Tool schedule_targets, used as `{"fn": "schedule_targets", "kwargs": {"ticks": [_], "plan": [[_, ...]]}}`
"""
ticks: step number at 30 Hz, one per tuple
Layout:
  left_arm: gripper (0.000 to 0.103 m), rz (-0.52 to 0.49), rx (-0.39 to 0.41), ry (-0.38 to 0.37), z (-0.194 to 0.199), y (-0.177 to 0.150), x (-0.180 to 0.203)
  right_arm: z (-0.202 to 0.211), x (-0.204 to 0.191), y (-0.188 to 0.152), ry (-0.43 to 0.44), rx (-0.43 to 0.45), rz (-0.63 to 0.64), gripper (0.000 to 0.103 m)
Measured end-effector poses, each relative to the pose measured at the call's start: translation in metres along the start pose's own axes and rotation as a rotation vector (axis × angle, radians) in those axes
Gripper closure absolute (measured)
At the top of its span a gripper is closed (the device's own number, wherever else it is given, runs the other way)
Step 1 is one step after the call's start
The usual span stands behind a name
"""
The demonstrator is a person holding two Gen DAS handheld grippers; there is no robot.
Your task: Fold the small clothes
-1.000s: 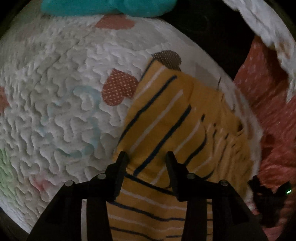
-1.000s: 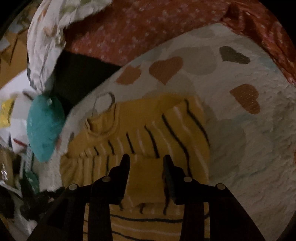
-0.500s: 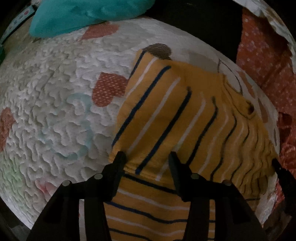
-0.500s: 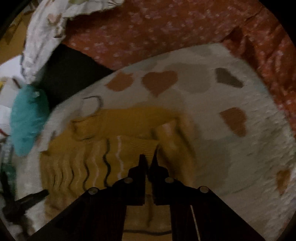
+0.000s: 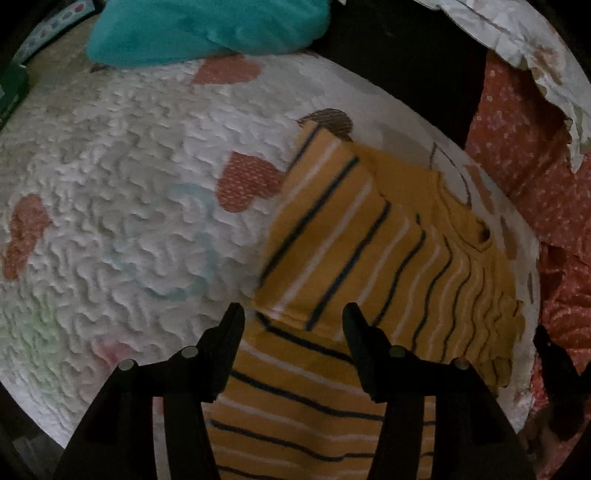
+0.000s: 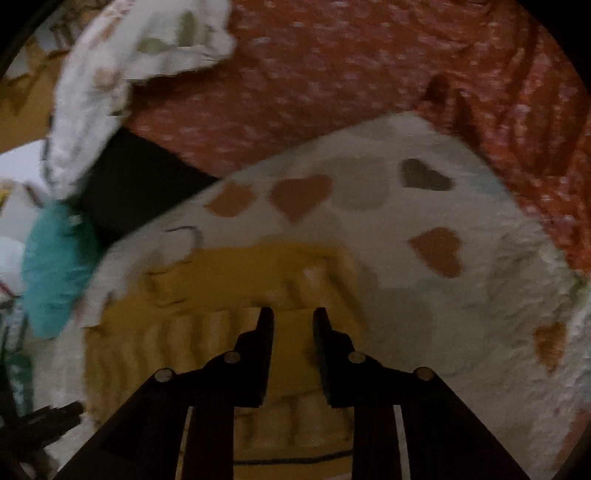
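A small yellow shirt with dark blue and white stripes lies on a white quilted mat with heart patches. One part is folded over the body, its edge just in front of my left gripper, which is open above the shirt. In the right wrist view the shirt is blurred; my right gripper is partly open above the shirt's folded sleeve, nothing held. The right gripper's tip also shows in the left wrist view at the right edge.
A teal cloth lies at the mat's far edge. A red dotted fabric and a white patterned cloth lie beyond the mat. A dark gap sits between them.
My right gripper closed half a second ago and has since opened partway and moved over the sleeve. My left gripper has opened wider and drawn back slightly. The folded part now lies flat.
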State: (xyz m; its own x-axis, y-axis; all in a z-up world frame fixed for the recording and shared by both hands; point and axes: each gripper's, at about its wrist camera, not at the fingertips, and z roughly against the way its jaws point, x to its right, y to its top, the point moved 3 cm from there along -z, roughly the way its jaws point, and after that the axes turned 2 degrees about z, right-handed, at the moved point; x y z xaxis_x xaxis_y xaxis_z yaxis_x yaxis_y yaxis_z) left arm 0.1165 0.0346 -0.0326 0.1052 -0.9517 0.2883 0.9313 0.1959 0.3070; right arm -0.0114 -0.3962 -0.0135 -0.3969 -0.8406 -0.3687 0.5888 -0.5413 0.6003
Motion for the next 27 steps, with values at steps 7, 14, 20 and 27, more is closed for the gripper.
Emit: {"fn": "schedule_targets", "kwargs": {"ticks": [7, 14, 20, 27], "plan": [[0.049, 0.078, -0.137, 0.006, -0.037, -0.007, -0.014, -0.056, 0.001, -0.032, 0.065, -0.218, -0.078, 0.08], [0.049, 0.115, -0.131, -0.04, -0.011, -0.021, -0.039, -0.015, 0.028, -0.034, 0.023, -0.179, -0.175, 0.065], [0.048, 0.14, -0.133, -0.114, 0.004, -0.065, -0.072, 0.027, 0.049, -0.083, 0.014, -0.278, -0.207, 0.058], [0.048, -0.039, -0.053, -0.096, 0.031, -0.133, -0.08, 0.069, 0.058, -0.175, 0.12, -0.351, -0.211, 0.058]]}}
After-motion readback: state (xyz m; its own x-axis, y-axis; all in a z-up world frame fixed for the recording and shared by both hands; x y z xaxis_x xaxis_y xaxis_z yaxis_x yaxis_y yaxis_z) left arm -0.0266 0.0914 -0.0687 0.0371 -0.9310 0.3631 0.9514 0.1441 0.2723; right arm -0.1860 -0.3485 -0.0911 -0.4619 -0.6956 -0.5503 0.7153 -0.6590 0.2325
